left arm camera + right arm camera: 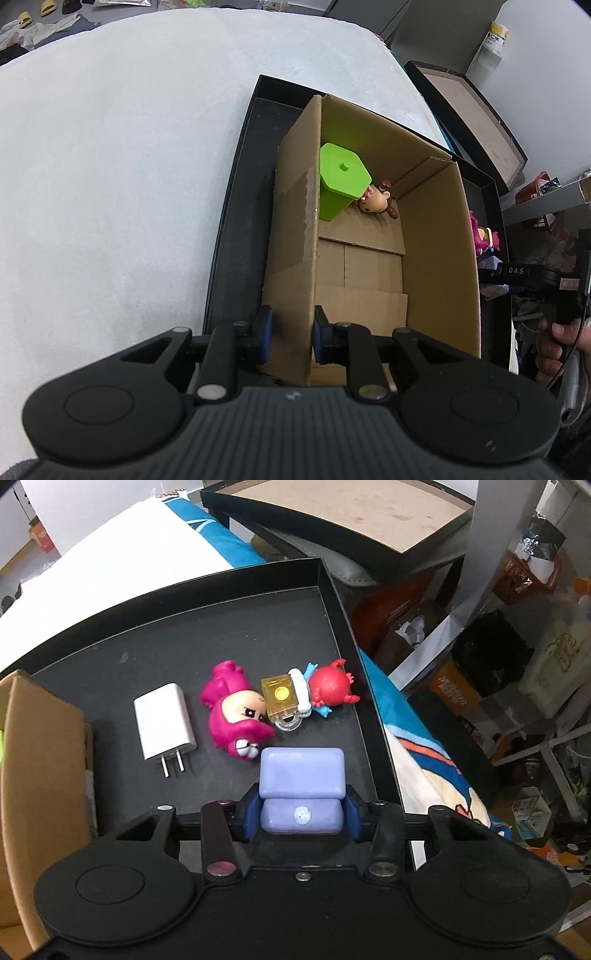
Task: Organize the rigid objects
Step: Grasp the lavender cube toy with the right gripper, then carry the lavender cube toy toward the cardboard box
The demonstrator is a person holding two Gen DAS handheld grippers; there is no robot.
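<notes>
My left gripper (pixel 290 338) is shut on the left wall of an open cardboard box (pixel 295 229) that stands in a black tray (pixel 236 229). Inside the box are a green lidded container (pixel 341 177) and a small brown figurine (pixel 378 199). My right gripper (pixel 301 818) is shut on a lavender case (pixel 301 771), held just above the black tray (pixel 166 638). On the tray ahead lie a white charger (pixel 164 722), a pink figurine (pixel 234 710), a gold block (pixel 279 696) and a red figurine (pixel 328 686).
The tray rests on a white cloth-covered table (pixel 129 166). Another black tray with a brown base (pixel 351 513) stands beyond. The cardboard box edge (pixel 40 760) is at the left of the right wrist view. Cluttered shelves (pixel 517 646) lie to the right.
</notes>
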